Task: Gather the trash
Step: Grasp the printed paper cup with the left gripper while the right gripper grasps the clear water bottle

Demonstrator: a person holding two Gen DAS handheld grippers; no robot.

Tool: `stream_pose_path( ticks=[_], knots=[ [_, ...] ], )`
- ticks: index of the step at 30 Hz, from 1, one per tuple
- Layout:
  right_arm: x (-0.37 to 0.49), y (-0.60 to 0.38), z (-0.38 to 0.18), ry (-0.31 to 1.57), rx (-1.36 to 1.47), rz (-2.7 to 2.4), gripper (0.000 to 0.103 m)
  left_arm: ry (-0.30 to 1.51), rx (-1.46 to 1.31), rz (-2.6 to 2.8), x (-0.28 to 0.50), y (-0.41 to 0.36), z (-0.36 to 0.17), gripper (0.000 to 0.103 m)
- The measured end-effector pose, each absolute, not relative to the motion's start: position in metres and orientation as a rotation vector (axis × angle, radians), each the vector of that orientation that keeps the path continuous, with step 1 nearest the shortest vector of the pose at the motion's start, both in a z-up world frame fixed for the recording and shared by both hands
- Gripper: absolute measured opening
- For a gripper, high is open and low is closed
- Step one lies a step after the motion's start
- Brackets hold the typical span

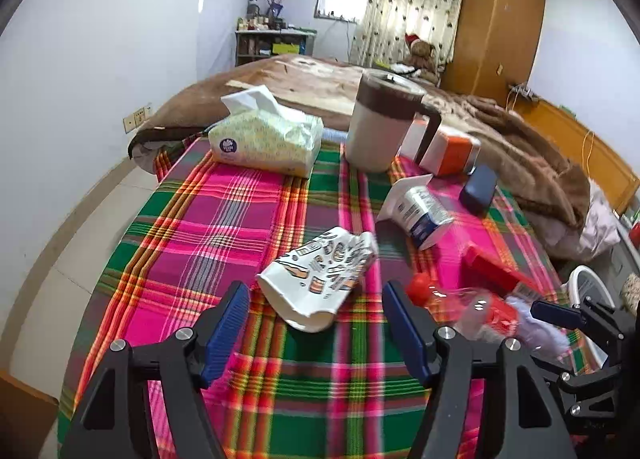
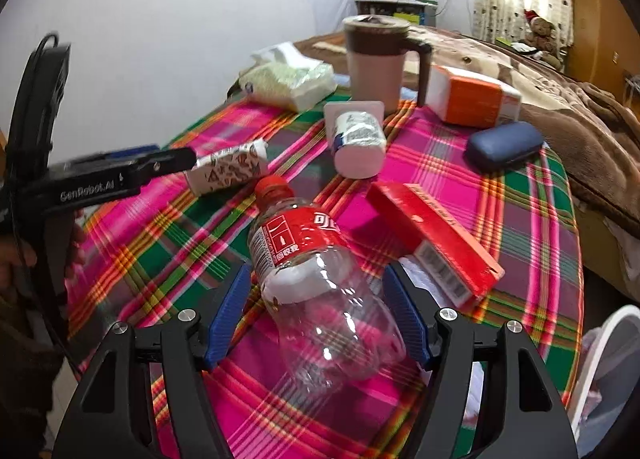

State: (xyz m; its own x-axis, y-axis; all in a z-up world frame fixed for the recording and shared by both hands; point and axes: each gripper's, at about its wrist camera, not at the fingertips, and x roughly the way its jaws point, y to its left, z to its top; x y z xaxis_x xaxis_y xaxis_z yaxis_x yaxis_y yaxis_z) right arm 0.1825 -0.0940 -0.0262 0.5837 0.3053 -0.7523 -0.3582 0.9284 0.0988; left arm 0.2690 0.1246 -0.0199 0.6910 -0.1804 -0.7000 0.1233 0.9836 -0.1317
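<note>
A crushed paper cup [image 1: 320, 279] lies on the plaid tablecloth [image 1: 224, 219], just beyond my open left gripper [image 1: 316, 323]; it also shows in the right wrist view [image 2: 228, 167]. An empty plastic bottle [image 2: 320, 279] with a red cap and label lies between the blue pads of my right gripper [image 2: 316, 315], which is open around it, pads apart from it; the bottle shows blurred in the left wrist view [image 1: 468, 307]. A tipped white yogurt cup [image 2: 358, 139] and a red box [image 2: 436, 239] lie nearby. The left gripper appears at left in the right view [image 2: 132, 171].
A tissue pack [image 1: 268, 135], a brown-and-white mug [image 1: 384, 123], an orange-white box [image 1: 448, 151] and a blue case [image 2: 504, 145] sit at the table's far side. A white bin rim [image 2: 604, 371] stands right of the table. A bed [image 1: 500, 131] lies beyond.
</note>
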Motion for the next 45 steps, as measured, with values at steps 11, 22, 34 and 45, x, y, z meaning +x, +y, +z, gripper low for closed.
stream_pose_path(
  ticks=[11, 22, 34, 45],
  knots=[
    [0.194, -0.077, -0.036, 0.945, -0.16, 0.404, 0.07, 0.839, 0.051, -0.268, 0.303, 0.11, -0.035, 0.069],
    [0.192, -0.085, -0.036, 0.93, -0.214, 0.349, 0.066, 0.906, 0.161, -0.301, 0.332, 0.098, -0.056, 0.069],
    [0.197, -0.094, -0.038, 0.926, -0.173, 0.337, 0.066, 0.955, 0.098, -0.306, 0.349, 0.099, -0.073, 0.069],
    [0.192, -0.097, -0.038, 0.901, -0.16, 0.326, 0.065, 0.923, 0.107, -0.248, 0.334, 0.099, -0.065, 0.058]
  ],
)
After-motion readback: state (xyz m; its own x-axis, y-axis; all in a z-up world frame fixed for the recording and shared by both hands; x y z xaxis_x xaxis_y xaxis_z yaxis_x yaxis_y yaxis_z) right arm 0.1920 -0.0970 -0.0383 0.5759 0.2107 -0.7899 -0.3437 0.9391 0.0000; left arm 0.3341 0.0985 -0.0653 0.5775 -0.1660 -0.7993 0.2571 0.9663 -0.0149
